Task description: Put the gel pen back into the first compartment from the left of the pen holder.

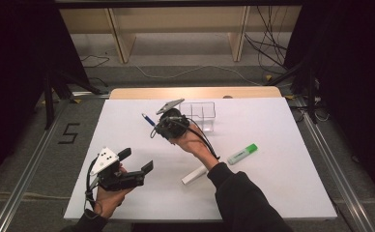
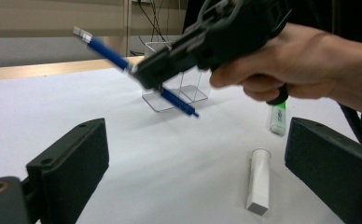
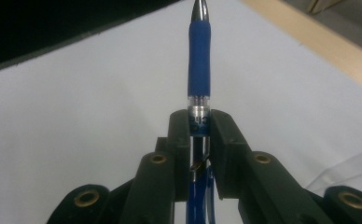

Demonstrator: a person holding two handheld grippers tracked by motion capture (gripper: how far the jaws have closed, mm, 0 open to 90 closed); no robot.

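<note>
The right gripper was clamped on a blue ballpoint pen with a clear barrel and a silver tip, holding it clear of the white bench. In the right gripper view the two black jaws pressed on the pen at its clear middle section, with the blue rubber grip and the tip running out beyond them and the rest of the barrel passing back between the jaws. From the high view the pen jutted out to the left and far side of that gripper, above the middle of the bench towards its far edge. In the left gripper view the pen sat slanted across the jaws, its clip end raised to the left and its tip end lower to the right.

Just right of the right gripper, a clear plastic box with compartments stood on the bench near the far edge. A green highlighter lay to the right of the person's right forearm, and a white tube-shaped marker lay nearer, beside the dark sleeve.

The left gripper was held low at the near left of the bench, its jaws wide apart with nothing between them, well apart from the pen.
</note>
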